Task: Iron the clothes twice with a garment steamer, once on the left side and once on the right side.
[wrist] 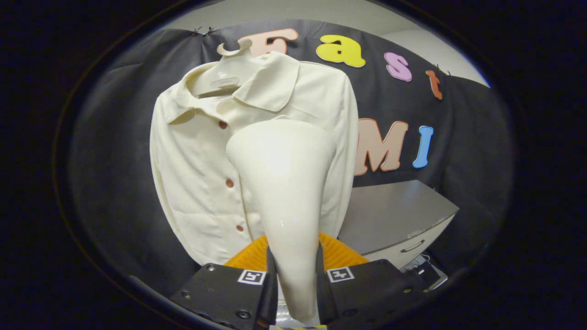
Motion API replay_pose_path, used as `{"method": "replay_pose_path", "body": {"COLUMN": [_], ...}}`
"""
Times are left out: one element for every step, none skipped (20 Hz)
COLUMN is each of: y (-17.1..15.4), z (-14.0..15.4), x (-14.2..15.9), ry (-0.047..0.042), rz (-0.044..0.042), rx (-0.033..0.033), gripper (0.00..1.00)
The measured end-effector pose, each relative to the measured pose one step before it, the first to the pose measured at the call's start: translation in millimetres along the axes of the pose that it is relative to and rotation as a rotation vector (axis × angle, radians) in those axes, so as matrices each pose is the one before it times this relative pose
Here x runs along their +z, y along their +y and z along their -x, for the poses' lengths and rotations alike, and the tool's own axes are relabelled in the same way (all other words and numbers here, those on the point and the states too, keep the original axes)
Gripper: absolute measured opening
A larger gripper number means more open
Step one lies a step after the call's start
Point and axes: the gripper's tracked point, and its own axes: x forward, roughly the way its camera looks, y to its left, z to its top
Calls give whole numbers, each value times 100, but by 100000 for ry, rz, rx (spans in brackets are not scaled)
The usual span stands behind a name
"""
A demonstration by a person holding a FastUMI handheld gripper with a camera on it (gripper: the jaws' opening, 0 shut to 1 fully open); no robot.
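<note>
The gripper (pixel 296 284) holds the garment steamer (pixel 284 183) tight, with both fingers pressing on its thin handle from each side. The steamer's wide head points up, in front of the shirt's right half. The cream shirt (pixel 202 183) hangs on a hanger (pixel 224 75) against the dark cloth wall. It has small brown buttons (pixel 229 183) down the front. A grey cabinet (pixel 399 215) stands beside the shirt, off to the right.

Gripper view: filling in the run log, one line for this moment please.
gripper: shut on steamer | steamer: upright, before shirt's right half | shirt: on hanger, buttoned
</note>
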Motion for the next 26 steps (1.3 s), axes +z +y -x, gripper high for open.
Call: {"method": "replay_pose_path", "body": {"y": [-263, -314, -439, -274, -28, -235, -199, -109, -81, -28, 34, -17, -149, -117, -104, -16, -30, 56, 35, 128, 142, 158, 138, 82, 130, 135], "z": [-269, -237, -246, -116, -259, -416, -344, -439, -239, -249, -65, -64, -225, -121, -128, -161, -203, -192, -205, -258, -298, -266, -456, -390, -362, -338], "x": [844, 747, 531, 302, 199, 100, -229, -238, -179, -5, -66, -144, -98, -339, -487, -647, -802, -788, -601, -778, -948, -872, -603, -713, -946, -939], "ry": [-481, -286, -847, -41, -511, 90, 1077, 1585, 748, -485, -509, 44, 63, 473, 990, 1072, 1445, 521, 358, 835, 1299, 881, 280, 352, 1102, 1389], "rz": [-210, 113, 99, 149, 444, 690, 152, 356, 127, -929, -1005, -284, -117, 101, 461, 914, 228, -622, -885, -666, -20, 236, 684, 513, 364, 162], "rx": [6, -303, -806, -674, -434, -776, -800, -508, -558, -511, -16, 18, -351, -511, -353, -423, -520, -247, -29, -50, -143, -306, -310, -375, -283, -531], "gripper": [34, 34, 34, 34, 34, 34, 34, 34, 34, 34, 34, 34, 34, 34, 34, 34, 34, 35, 35, 34, 35, 35, 35, 35, 35, 35]}}
